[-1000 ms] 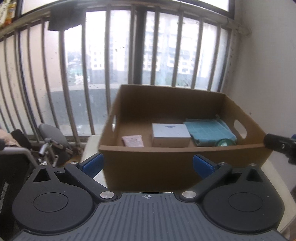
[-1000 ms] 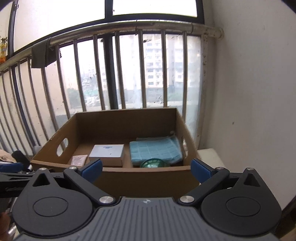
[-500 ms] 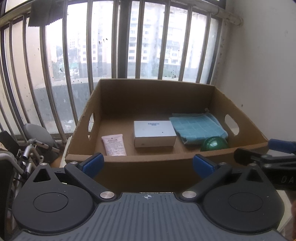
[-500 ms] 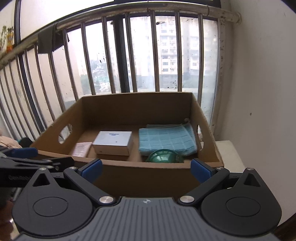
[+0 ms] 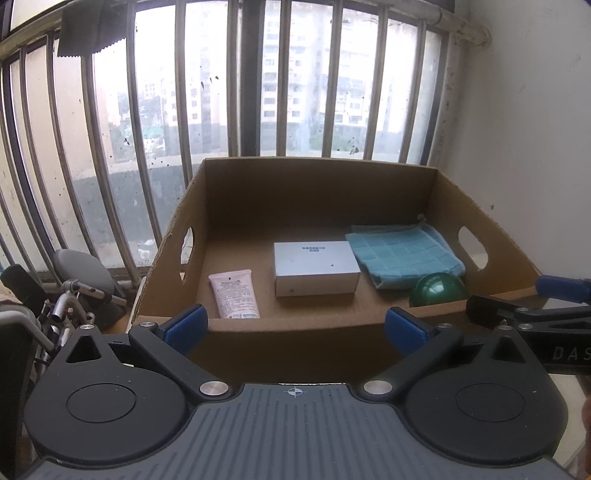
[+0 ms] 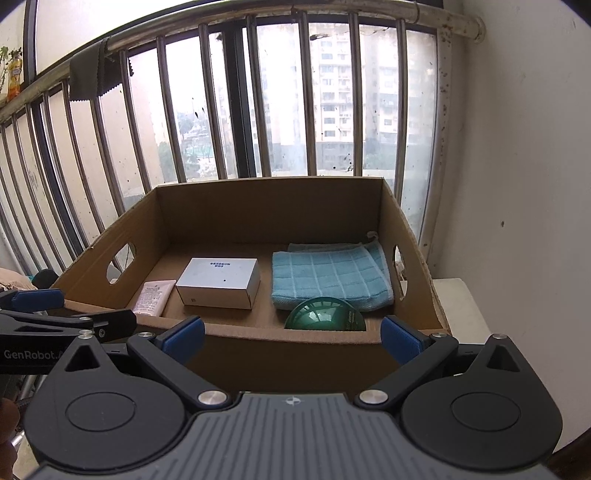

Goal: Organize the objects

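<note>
An open cardboard box point(image 5: 295, 332) point(image 6: 280, 343) with handle holes stands by the barred window. Inside lie a pink tube point(image 5: 234, 294) point(image 6: 154, 297) at the left, a white carton point(image 5: 316, 267) point(image 6: 218, 282) in the middle, a folded blue cloth point(image 5: 404, 254) point(image 6: 328, 275) at the right and a green ball point(image 5: 437, 290) point(image 6: 325, 314) in front of the cloth. My left gripper point(image 5: 295, 326) hovers open before the box's near wall, empty. My right gripper point(image 6: 291, 338) is open too, at the near wall, above the ball's side; it also shows in the left wrist view point(image 5: 517, 302).
Metal window bars point(image 5: 236, 81) run behind the box, with a dark cloth point(image 5: 96, 26) hung on the rail. A white wall point(image 6: 517, 184) closes the right side. A folded wheeled frame with a grey seat point(image 5: 77, 273) stands at the left. The box rests on a pale surface point(image 6: 458, 306).
Both grippers have risen and tilted down, so the box's inside shows more fully. The tube and the ball are now seen whole. Each gripper now appears further into the other's view.
</note>
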### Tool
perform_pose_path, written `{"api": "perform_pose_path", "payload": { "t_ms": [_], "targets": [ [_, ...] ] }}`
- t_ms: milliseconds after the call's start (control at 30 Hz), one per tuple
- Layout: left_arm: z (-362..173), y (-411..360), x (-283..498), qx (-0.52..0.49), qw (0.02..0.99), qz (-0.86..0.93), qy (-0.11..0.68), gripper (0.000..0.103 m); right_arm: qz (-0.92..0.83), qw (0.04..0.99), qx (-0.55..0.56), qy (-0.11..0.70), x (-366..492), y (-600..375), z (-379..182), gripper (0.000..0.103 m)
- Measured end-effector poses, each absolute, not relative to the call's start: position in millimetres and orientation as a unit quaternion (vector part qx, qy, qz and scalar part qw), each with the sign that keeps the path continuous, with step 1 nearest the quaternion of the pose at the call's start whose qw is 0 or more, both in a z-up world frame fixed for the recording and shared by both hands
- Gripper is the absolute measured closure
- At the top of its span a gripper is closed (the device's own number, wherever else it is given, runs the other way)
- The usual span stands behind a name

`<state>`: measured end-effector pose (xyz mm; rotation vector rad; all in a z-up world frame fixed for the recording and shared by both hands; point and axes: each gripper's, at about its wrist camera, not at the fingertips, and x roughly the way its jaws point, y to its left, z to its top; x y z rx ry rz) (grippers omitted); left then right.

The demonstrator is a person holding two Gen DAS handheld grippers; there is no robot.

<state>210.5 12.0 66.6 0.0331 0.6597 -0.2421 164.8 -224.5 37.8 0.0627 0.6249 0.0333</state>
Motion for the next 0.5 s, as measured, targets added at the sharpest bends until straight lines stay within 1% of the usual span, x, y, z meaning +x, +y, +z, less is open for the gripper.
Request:
{"api": "perform_pose_path", "payload": {
  "t_ms": [500],
  "targets": [
    [76.2,11.9,195.4,0.022,0.941,-0.111,0.319,0.0,0.02,0.952,0.035,0.305,150.5,-222.7,46.7,0.0]
  ]
}}
